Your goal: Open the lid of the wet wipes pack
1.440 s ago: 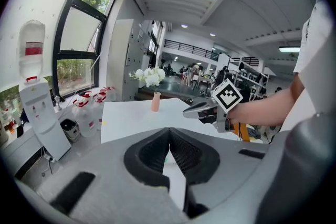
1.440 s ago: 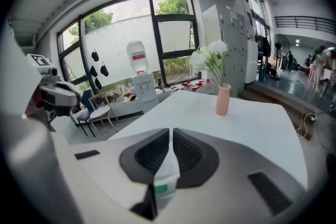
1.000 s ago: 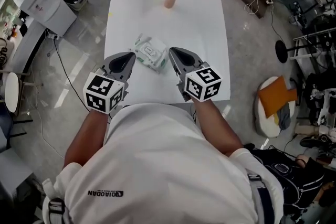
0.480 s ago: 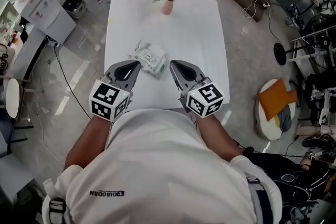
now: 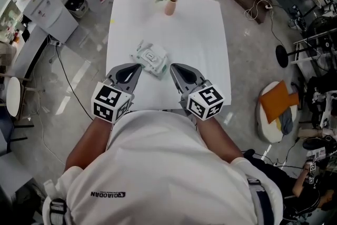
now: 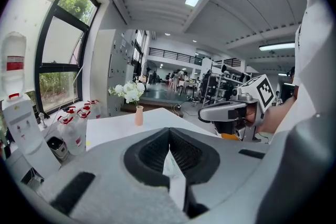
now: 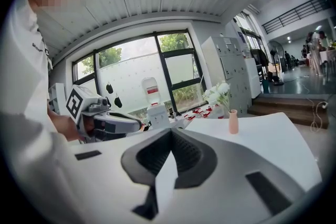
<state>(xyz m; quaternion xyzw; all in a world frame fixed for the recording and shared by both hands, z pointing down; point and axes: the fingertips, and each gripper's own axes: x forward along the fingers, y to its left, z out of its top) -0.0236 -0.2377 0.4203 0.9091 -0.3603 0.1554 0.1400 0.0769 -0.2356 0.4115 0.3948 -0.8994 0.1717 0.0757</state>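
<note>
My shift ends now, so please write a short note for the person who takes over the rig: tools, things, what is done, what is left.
Left tool: shut, empty, close by the pack's left side.
Right tool: shut, empty, close by the pack's right side.
Pack: lies flat on the table, between the two tool tips; its lid looks closed.
Done: nothing that shows yet.
Left: hold the pack, catch the lid and open it.

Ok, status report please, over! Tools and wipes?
Left tool shut, empty. Right tool shut, empty. Wet wipes pack flat on table just ahead, lid looks closed. Nothing in between.
</note>
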